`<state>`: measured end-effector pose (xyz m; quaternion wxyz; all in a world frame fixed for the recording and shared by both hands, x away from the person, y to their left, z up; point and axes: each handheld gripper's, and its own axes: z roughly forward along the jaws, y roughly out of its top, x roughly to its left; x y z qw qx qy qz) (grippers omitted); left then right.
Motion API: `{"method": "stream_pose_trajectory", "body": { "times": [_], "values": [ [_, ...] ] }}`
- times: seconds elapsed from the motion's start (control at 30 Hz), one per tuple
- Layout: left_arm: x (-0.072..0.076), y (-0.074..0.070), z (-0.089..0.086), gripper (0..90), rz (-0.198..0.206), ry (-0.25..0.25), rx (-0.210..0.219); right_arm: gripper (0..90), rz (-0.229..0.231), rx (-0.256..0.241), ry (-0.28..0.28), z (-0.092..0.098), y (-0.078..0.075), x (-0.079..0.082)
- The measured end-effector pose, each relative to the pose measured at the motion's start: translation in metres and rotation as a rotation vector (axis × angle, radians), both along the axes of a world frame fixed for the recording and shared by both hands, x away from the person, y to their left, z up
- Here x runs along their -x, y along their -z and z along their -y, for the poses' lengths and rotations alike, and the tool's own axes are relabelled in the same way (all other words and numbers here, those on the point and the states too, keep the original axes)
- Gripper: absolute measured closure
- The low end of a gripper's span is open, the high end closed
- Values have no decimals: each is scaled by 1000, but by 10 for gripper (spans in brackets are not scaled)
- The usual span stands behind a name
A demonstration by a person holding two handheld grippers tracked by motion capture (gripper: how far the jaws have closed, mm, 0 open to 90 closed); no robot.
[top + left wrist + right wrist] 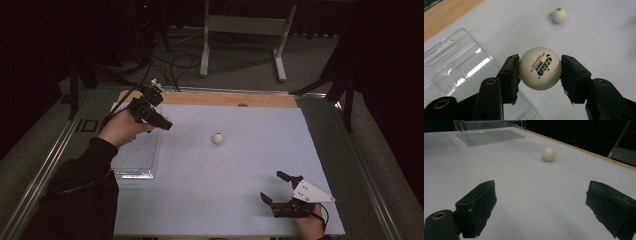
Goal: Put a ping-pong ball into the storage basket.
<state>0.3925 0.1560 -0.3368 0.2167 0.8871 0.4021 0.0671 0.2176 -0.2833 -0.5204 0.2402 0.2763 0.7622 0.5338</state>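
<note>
- The left gripper (167, 122) was held up over the far left part of the table, just beside the right edge of the clear plastic box (137, 155).
- In the left gripper view its two black jaws were clamped on a white ping-pong ball (540, 68), one pad pressed against each side; the ball carried black printed lettering and small red stars on its face.
- Under that ball, in the same view, lay the pale blue table top (599, 37), with the clear box (456, 67) below and to the left of the jaws, so the held ball hung just beside the box rather than over its middle.
- A second white ball (218, 138) sat loose on the blue surface near the middle of the table, well apart from both grippers; it was also seen far off past the held ball in the left gripper view (559, 15).
- The right gripper (280, 190) rested low near the front right corner of the table, a hand behind it and its grey three-cornered plate on top.
- Its jaws stood wide apart with nothing between them; in the right gripper view the loose ball (548, 154) lay well ahead of them, and the clear box (490, 131) stood farther back to the left.
- A strip of bare wood (225, 99) ran along the far edge of the table.
</note>
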Motion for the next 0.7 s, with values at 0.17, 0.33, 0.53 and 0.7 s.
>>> {"method": "stream_pose_trajectory", "body": {
  "times": [0.17,0.33,0.53,0.7],
  "values": [
    [-8,3,-13,517,0,-72,14,92,-1,1,-1,0,0,0],
    [-16,10,-26,517,-9,-134,17,92,1,2,-2,0,0,0],
    [-23,15,-37,516,-8,-197,16,92,-2,1,-3,0,0,0],
    [-27,18,-42,517,13,-257,16,92,-3,3,-4,0,0,0]
  ]
}}
